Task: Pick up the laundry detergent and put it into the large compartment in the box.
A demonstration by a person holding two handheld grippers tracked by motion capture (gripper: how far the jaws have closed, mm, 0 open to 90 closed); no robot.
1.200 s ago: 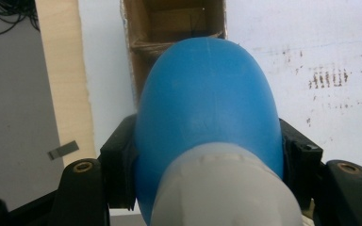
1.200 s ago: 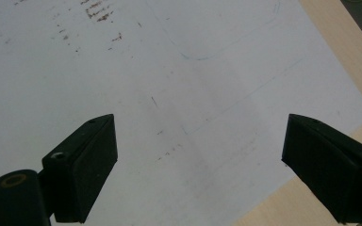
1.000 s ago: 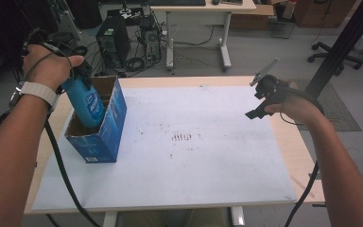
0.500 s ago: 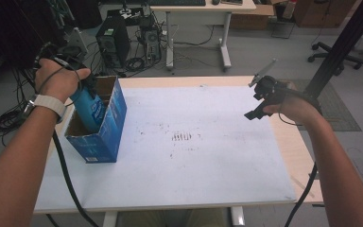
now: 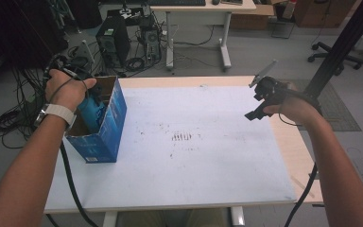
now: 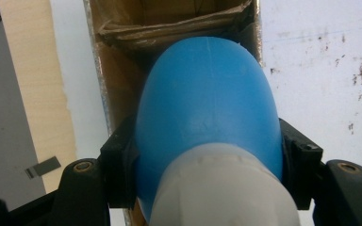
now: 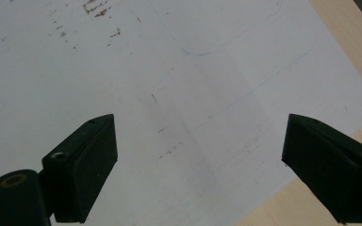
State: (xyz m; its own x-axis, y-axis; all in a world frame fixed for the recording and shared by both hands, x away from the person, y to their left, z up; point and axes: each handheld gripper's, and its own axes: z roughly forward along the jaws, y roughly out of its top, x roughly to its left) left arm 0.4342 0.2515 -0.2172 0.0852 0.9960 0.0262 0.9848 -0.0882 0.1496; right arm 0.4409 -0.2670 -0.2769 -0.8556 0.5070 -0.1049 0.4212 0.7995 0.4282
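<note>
**Blue bottle going into the box**

High view: the left hand-held gripper holds a blue bottle partly inside the open blue cardboard box at the desk's left edge. The right hand-held gripper hovers well apart.

Left gripper view: its jaws are clamped on the bottle's sides, the box's brown interior beyond. Next, I judge, lower it and release.

Right gripper view: the right hand-held gripper has its jaws apart and empty above the white desk surface.
</note>
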